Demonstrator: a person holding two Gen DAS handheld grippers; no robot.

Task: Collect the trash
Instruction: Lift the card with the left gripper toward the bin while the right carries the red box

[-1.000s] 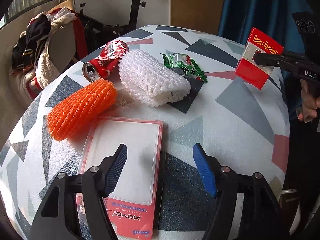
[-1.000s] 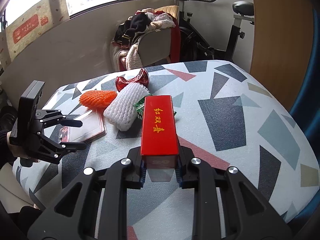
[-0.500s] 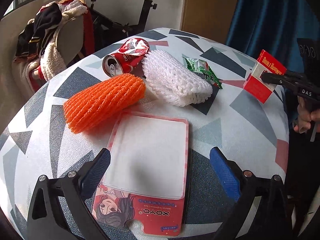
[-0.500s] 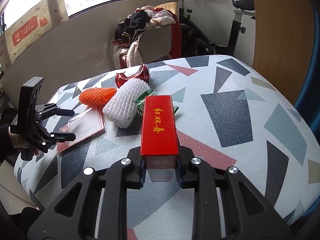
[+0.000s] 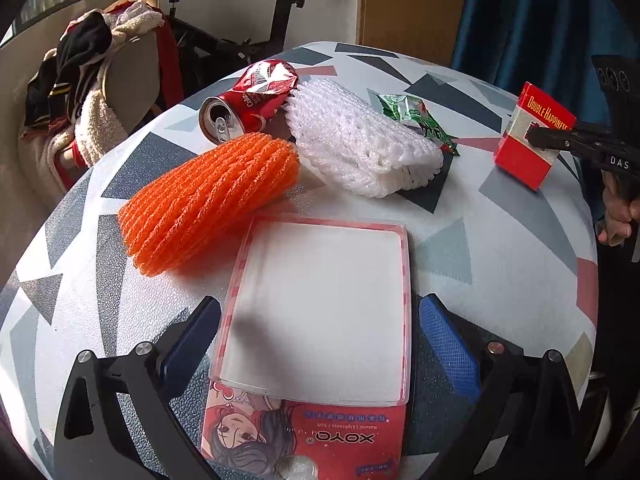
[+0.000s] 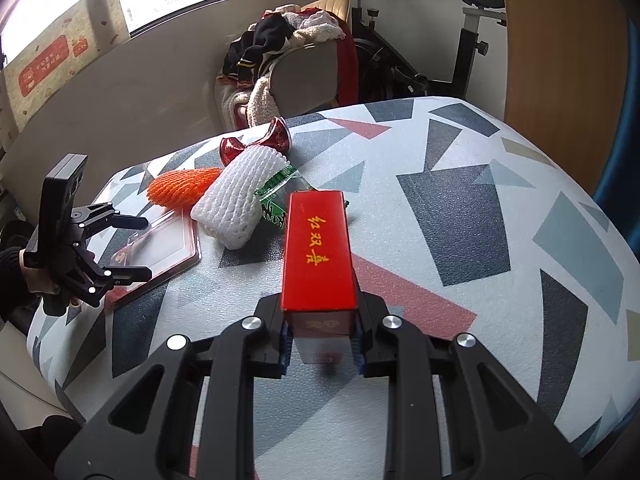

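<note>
Trash lies on a table with a triangle-patterned cloth point(image 5: 500, 240). My left gripper point(image 5: 320, 336) is open wide, its blue pads either side of a flat clear plastic package with a red printed card point(image 5: 320, 312), not pressing on it. Behind the package lie an orange foam net point(image 5: 212, 196), a white foam net point(image 5: 356, 144), a crushed red can point(image 5: 248, 100) and a green wrapper point(image 5: 416, 116). My right gripper point(image 6: 322, 344) is shut on a red cigarette box point(image 6: 318, 252), held above the cloth. The box point(image 5: 528, 136) also shows at the right of the left wrist view.
A chair piled with clothes point(image 6: 288, 52) and an exercise bike point(image 6: 420, 40) stand beyond the table's far edge. A blue curtain point(image 5: 540, 20) hangs at the right. The cloth point(image 6: 480, 220) to the right of the box is bare. A hand point(image 5: 618, 216) holds the right gripper.
The left gripper's jaws have opened wider and it has moved forward over the plastic package, which now lies between its pads. The right gripper still holds the cigarette box.
</note>
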